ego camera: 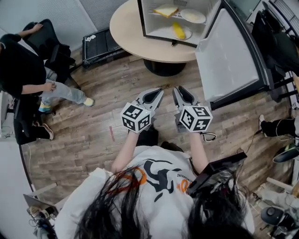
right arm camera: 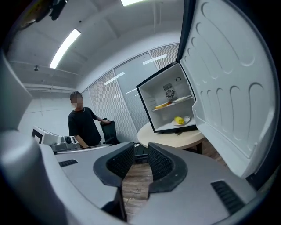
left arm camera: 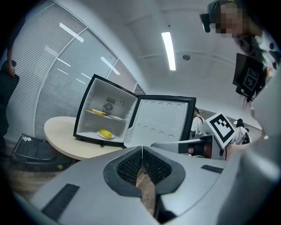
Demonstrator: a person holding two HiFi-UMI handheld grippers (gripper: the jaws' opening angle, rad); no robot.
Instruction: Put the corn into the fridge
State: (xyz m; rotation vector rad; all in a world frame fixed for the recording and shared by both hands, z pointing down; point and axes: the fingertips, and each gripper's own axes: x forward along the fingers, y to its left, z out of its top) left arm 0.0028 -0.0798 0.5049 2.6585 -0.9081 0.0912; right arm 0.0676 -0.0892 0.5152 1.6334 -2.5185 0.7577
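Corn (ego camera: pixel 179 31) on a plate (ego camera: pixel 188 32) at the bottom of an open fridge (ego camera: pixel 140 18), bright yellow against the white lining. Higher up inside, a yellow wedge (ego camera: pixel 166 10) and a second plate (ego camera: pixel 193 16). Fridge on a round table (ego camera: pixel 126 28), with its door (ego camera: pixel 229 56) swung wide to the right.

Well apart from the corn, nearer the viewer and over the wood floor (ego camera: pixel 93 126): left claw (ego camera: pixel 160 91) and right claw (ego camera: pixel 178 89), side by side, tips toward the fridge. Left claw pressed together, pinching nothing. Right claw all but together, with only a thin slit between the pads and nothing in it. Both claws clear of corn, fridge and table. In both gripper views, corn small and distant beyond the tips.

At far left, a person in black (ego camera: pixel 18 70) beside a black chair (ego camera: pixel 46 35).
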